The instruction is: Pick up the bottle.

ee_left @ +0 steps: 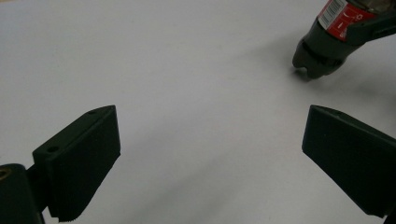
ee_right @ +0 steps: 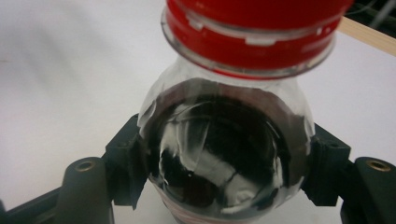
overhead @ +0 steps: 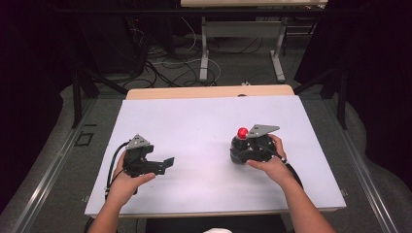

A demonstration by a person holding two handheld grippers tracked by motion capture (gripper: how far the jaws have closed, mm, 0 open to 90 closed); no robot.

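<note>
Red plastic caps the dark bottle (overhead: 241, 141) that the right tool (overhead: 245, 148) clamps on the right half of the white desk (overhead: 204, 126); in the right gripper view the two black jaws press against opposite sides of the bottle (ee_right: 224, 158) just below its shoulder, and the red cap (ee_right: 254, 28) sits close above the camera. From the left gripper view the bottle (ee_left: 327, 42) appears tilted, its rounded dark base low over the white surface with a shadow under it, and a red label with a barcode runs around its body; whether the base touches the desk cannot be told. The person's right hand (overhead: 269, 162) wraps the tool from behind, with the grey three-cornered plate (overhead: 262, 129) on top. The left tool (overhead: 163, 165) sits on the left half of the desk, well apart from the bottle, held by the left hand (overhead: 127, 182), and its jaws stand wide with nothing but bare white surface between them. Beyond the far edge of the desk, cables (overhead: 165, 63) lie on the floor near the legs of a second table (overhead: 243, 29).
</note>
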